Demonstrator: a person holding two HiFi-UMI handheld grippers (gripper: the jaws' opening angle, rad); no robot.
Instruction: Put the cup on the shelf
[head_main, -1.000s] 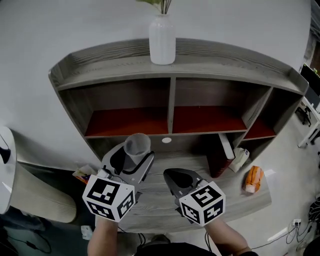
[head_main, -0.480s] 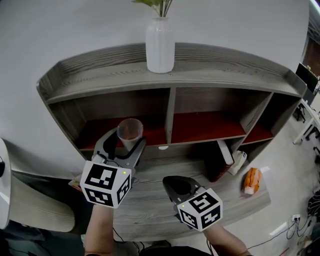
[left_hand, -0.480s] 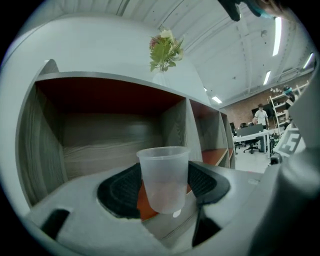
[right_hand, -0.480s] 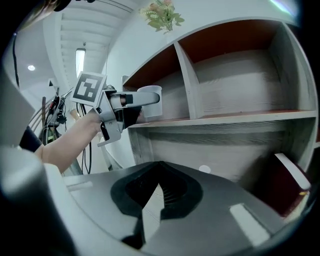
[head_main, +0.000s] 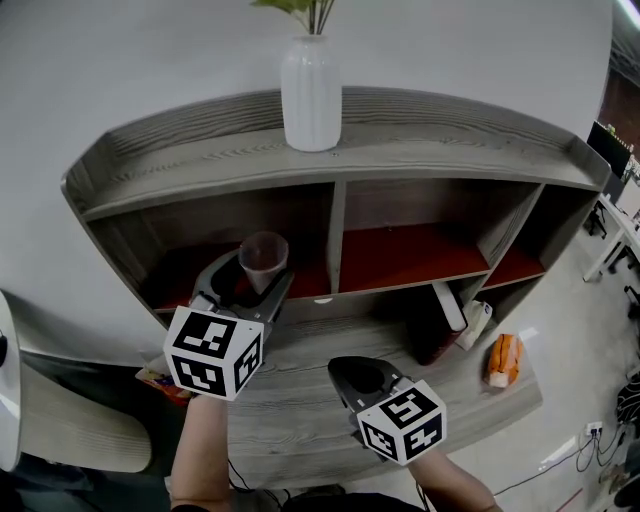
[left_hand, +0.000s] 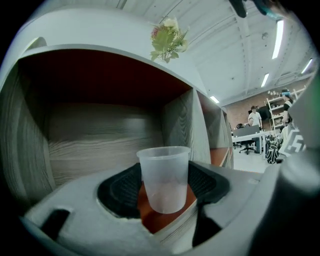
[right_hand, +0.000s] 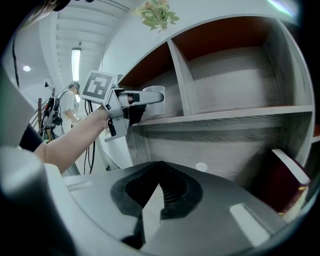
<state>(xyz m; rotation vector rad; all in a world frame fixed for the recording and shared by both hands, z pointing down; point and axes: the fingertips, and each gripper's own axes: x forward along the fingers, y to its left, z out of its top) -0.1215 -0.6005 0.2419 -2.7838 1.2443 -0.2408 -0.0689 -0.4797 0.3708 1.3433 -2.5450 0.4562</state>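
The clear plastic cup stands upright, pinched in the left tongs at the mouth of the shelf's left compartment, just above its red floor. A harder squeeze could buckle its thin wall. Released before its base sits flat, it could tip. The right tongs are closed and empty over the desk.

Translucent plastic cup (frosted, matt); grey wood-grain shelf; vase probably ribbed ceramic.
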